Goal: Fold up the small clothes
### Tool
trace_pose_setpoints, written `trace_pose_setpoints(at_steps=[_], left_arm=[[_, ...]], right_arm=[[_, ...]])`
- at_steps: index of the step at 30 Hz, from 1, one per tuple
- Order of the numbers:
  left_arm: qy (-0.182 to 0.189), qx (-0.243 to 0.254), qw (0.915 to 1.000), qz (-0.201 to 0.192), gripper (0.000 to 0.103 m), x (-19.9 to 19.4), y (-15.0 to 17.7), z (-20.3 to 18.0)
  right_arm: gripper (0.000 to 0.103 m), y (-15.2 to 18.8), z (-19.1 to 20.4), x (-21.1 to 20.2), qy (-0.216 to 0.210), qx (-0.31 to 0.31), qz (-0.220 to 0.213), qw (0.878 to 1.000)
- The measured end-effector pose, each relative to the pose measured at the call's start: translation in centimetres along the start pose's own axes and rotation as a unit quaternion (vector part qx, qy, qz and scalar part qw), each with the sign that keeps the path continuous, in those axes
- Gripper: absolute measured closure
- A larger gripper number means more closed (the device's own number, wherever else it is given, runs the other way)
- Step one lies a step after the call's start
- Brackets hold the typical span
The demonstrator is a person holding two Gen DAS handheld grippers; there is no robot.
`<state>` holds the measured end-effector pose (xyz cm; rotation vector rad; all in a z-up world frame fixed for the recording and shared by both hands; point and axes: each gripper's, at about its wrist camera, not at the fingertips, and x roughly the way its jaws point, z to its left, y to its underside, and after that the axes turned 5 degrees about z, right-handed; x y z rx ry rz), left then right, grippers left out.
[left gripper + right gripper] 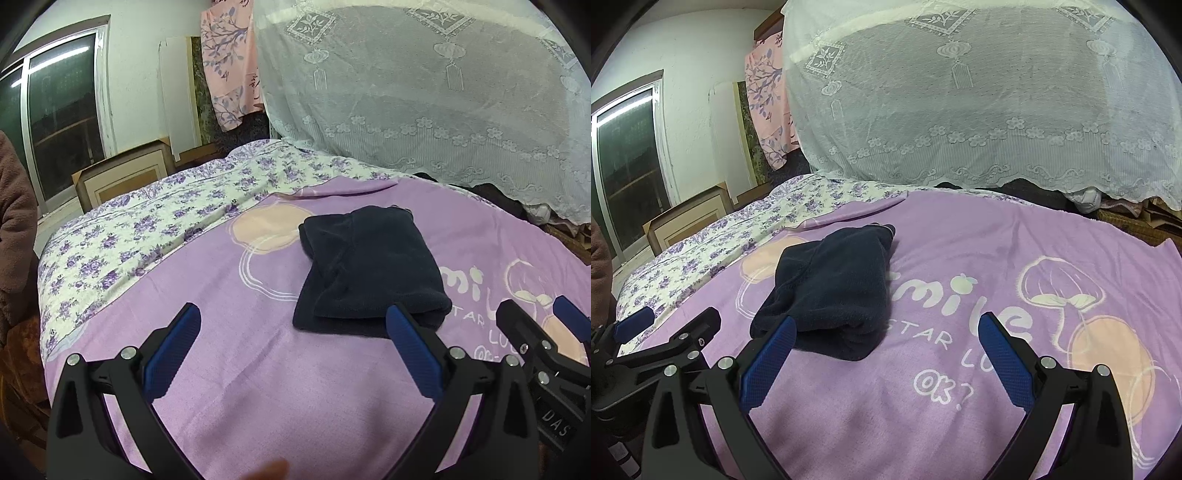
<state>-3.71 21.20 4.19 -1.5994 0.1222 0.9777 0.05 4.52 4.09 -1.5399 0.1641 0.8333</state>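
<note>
A dark navy fleece garment lies folded into a compact bundle on the purple blanket. It also shows in the right wrist view. My left gripper is open and empty, just short of the bundle's near edge, its right fingertip by the bundle's near right corner. My right gripper is open and empty, its left fingertip by the bundle's near edge. The right gripper also shows at the right edge of the left wrist view, and the left gripper at the left edge of the right wrist view.
The purple blanket with mushroom prints lies over a floral sheet. A white lace cover drapes over a large pile behind the bed. A window and a wooden cabinet stand at the left.
</note>
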Motion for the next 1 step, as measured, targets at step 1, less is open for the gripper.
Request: trace_pose_setpoints(at_steps=[1], left_arm=[[0.001, -0.001, 1.0000, 0.000, 0.005, 0.03, 0.01, 0.06]], right_arm=[[0.003, 0.00, 0.06, -0.02, 0.001, 0.000, -0.001, 1.000]])
